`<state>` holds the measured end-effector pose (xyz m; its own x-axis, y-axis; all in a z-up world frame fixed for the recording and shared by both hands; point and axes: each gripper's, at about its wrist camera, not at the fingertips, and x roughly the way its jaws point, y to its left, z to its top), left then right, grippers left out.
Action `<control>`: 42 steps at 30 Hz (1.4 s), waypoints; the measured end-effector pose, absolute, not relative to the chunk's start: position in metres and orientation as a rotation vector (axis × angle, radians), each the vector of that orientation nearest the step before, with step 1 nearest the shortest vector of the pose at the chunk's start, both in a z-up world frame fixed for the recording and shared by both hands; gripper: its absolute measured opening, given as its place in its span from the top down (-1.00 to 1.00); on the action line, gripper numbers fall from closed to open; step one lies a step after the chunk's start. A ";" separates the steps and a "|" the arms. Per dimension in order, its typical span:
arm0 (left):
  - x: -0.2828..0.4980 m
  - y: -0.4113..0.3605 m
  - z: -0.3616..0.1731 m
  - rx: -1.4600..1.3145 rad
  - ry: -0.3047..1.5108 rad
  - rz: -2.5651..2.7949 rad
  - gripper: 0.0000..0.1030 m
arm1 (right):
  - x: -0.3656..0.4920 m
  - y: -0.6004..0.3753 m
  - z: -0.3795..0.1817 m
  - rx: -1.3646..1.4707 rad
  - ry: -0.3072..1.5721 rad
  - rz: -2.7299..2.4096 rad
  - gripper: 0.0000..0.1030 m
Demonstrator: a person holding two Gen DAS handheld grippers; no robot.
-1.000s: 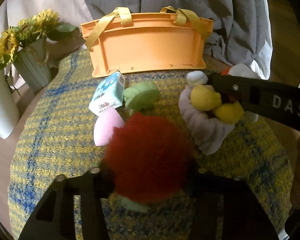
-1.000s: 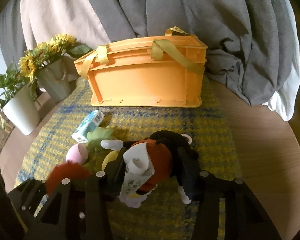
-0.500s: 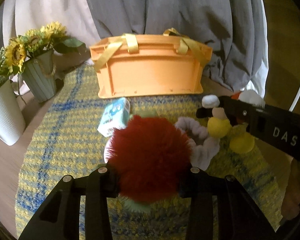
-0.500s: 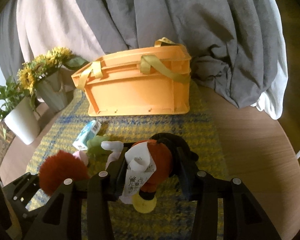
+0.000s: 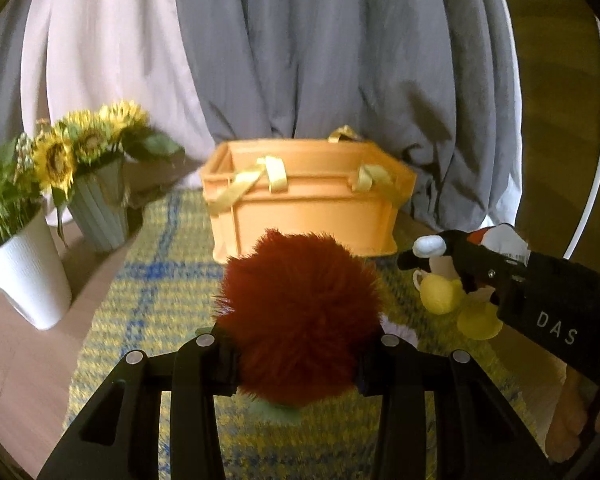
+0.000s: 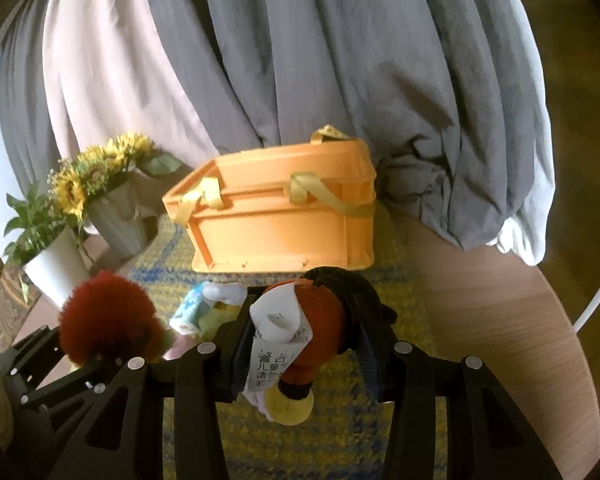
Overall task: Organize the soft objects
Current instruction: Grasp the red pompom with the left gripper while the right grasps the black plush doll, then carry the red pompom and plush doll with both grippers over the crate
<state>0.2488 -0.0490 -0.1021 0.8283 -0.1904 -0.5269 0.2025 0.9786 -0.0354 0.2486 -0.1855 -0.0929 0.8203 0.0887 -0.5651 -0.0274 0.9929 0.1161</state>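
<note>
The left gripper [image 5: 296, 364] is clenched on a fluffy red pom-pom [image 5: 300, 316], which fills the gap between its two black fingers and bulges above them; a pale green bit pokes out under the ball, just below the fingertips. Directly beneath the tool lies a yellow-and-blue woven mat [image 5: 148, 308]. To its right, at about the same height, the right gripper [image 5: 480, 276] reaches in from the side with a plush toy [image 5: 444, 292] hanging from it, its yellow feet dangling and a white paw sticking out ahead.

From the right wrist view, the right gripper [image 6: 300, 344] is closed around that plush toy [image 6: 316, 320]: a rust-red body pinched between the fingers, black parts at the far side, a curled white label [image 6: 278, 332] printed with characters in front, and a yellow foot hanging below the fingers. Left of this tool and slightly lower, the pom-pom [image 6: 108, 322] sits in the other gripper. Just beyond the fingertips, on the mat, lies a small blue-and-white pack [image 6: 190, 312].

Farther ahead of both tools stands an orange crate [image 5: 308, 208] with yellow ribbon handles. Ahead and to the left are a white pot [image 5: 28, 276] with greenery and a grey ribbed vase of sunflowers [image 5: 96, 204]. Grey and pale fabric [image 5: 300, 48] hangs at the back.
</note>
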 end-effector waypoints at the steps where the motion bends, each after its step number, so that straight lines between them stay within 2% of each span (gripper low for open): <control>1: 0.248 -0.048 -0.098 0.023 0.546 -0.211 0.24 | 0.247 -0.186 -0.091 0.105 0.599 0.061 0.12; 24: 0.244 -0.025 -0.024 0.040 0.321 -0.245 0.24 | 0.228 -0.158 -0.019 0.096 0.369 0.043 0.12; 42: 0.276 -0.012 0.016 0.060 0.213 -0.266 0.24 | 0.254 -0.150 0.013 0.117 0.251 0.032 0.12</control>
<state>0.2761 -0.0117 0.0163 0.9424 -0.2545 -0.2169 0.2671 0.9632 0.0306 0.2536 -0.1496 0.0125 0.9681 0.0466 -0.2461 -0.0174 0.9927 0.1194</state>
